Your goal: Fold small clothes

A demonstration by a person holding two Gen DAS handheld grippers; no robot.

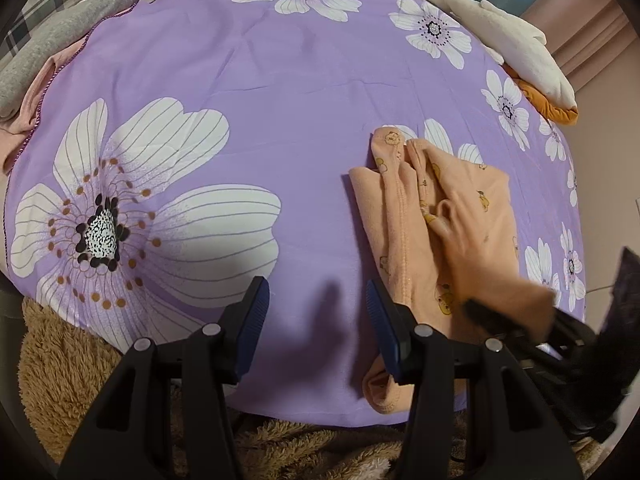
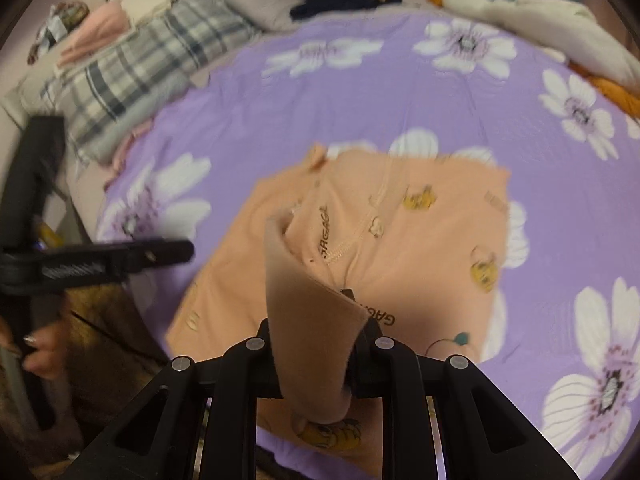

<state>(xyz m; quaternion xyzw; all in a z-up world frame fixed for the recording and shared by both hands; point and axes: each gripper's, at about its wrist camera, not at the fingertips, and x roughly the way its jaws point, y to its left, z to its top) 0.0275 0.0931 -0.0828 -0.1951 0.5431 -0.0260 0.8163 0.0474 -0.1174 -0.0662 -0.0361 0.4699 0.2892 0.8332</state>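
Right wrist view: peach garment [image 2: 400, 248] with yellow cartoon prints lies mid-frame on the purple floral sheet [image 2: 340, 96]. Soft knit, stitched seams, partly folded. Right gripper [image 2: 320, 344] jaws are clamped on a lifted flap of it, which curls up between the fingers; the frame is motion-blurred.

Left wrist view: same garment sits right of centre, its lower hem close to the sheet's near edge. Left gripper [image 1: 318, 320] jaws are open over bare sheet just left of the garment, nothing between the blue ribbed pads [image 1: 254, 316].

Open room: a wide flat stretch of sheet to the left and top. Sheet is smooth, thin, with few creases.

Perimeter: brown fuzzy blanket [image 1: 60, 360] under the near edge, grey knit [image 1: 60, 40] and plaid fabric [image 2: 132, 80] upper left, white and orange plush [image 1: 520, 48] upper right.
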